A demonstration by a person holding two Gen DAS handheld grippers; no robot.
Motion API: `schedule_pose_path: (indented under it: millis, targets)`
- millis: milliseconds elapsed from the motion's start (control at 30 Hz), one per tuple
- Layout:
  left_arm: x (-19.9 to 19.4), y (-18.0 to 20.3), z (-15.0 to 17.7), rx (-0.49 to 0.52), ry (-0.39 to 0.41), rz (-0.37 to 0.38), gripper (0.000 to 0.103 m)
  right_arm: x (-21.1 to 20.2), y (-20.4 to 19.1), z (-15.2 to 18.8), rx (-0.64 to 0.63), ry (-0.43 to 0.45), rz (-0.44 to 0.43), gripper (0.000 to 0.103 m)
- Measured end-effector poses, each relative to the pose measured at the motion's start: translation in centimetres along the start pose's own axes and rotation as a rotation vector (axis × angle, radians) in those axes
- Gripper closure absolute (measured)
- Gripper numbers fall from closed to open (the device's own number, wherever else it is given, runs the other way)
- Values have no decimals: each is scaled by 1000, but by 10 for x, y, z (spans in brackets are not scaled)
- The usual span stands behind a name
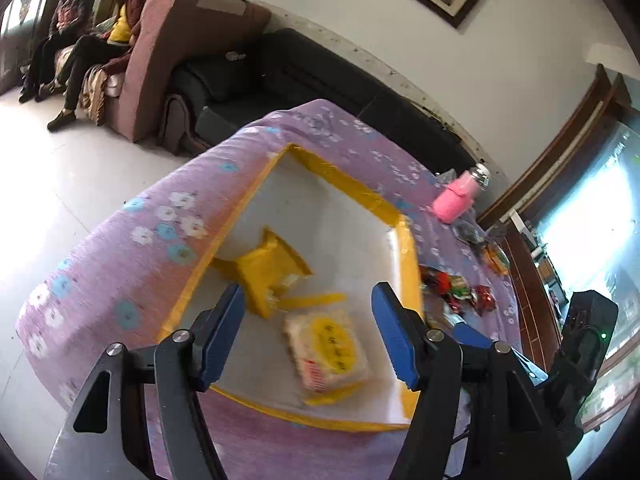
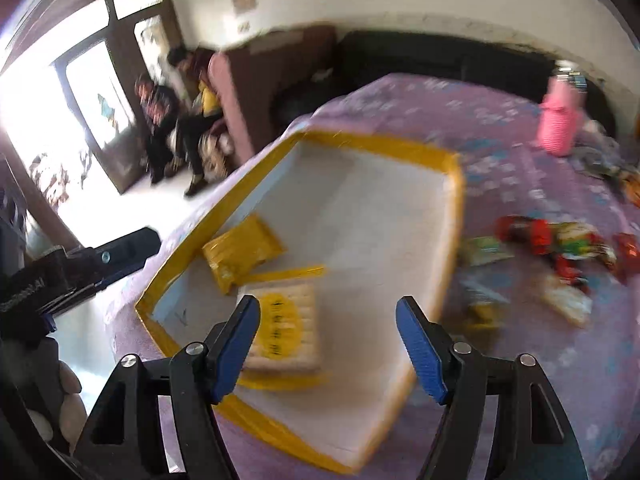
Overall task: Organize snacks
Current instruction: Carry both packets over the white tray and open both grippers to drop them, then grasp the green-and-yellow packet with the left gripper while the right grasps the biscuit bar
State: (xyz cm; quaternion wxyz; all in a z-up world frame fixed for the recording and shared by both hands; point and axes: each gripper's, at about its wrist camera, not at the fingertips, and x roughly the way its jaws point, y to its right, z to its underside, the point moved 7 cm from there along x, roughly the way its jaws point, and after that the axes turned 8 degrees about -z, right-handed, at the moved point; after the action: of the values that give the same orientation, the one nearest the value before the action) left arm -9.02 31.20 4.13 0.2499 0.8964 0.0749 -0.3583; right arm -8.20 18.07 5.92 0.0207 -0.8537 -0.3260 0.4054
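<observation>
My left claw (image 1: 308, 308) stood wide open with nothing between its blue fingers (image 1: 394, 336), poised over the near end of the white foam box (image 1: 344, 216) with yellow-taped rims. My right claw (image 2: 328, 322) was just as wide open and empty, hanging over the same box from the near side.

The box sat on the tabletop, which was covered by a purple flowered cloth (image 1: 132, 248). Inside it lay two snacks: a yellow snack packet (image 1: 272, 268) toward the left wall, and a pale biscuit pack with a round yellow label (image 1: 328, 352) nearer to me, between my left claw's fingers in that view though not touched by them. From the right wrist the biscuit pack (image 2: 286, 328) lay just behind the left finger, with the yellow packet (image 2: 240, 252) beyond it.

Outside the box, on the cloth to its right, a loose pile of red and green snack wrappers (image 2: 560, 248) lay scattered, blurred in both views. Farther back stood a pink bottle (image 1: 458, 196) with a clear cap. Two people sat on a sofa (image 1: 148, 56) across the room.
</observation>
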Motion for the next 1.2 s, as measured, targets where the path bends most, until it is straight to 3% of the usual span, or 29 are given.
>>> schedule_pose_path:
  millis: [100, 300, 467, 800, 1000, 1200]
  targets:
    - [-7, 30, 10, 26, 4, 19, 30, -35, 44, 6, 58, 35, 38, 25]
    - [-2, 95, 40, 126, -51, 58, 30, -92, 148, 40, 231, 51, 118, 25]
    - [20, 131, 63, 208, -120, 59, 30, -96, 205, 56, 298, 41, 141, 24]
    - [70, 183, 97, 361, -242, 76, 31, -31, 232, 26, 209, -18, 86, 25]
    - [78, 194, 100, 396, -250, 88, 31, 9, 256, 5, 214, -52, 55, 25]
    - [84, 205, 100, 427, -239, 121, 31, 23, 239, 14, 138, -89, 52, 23]
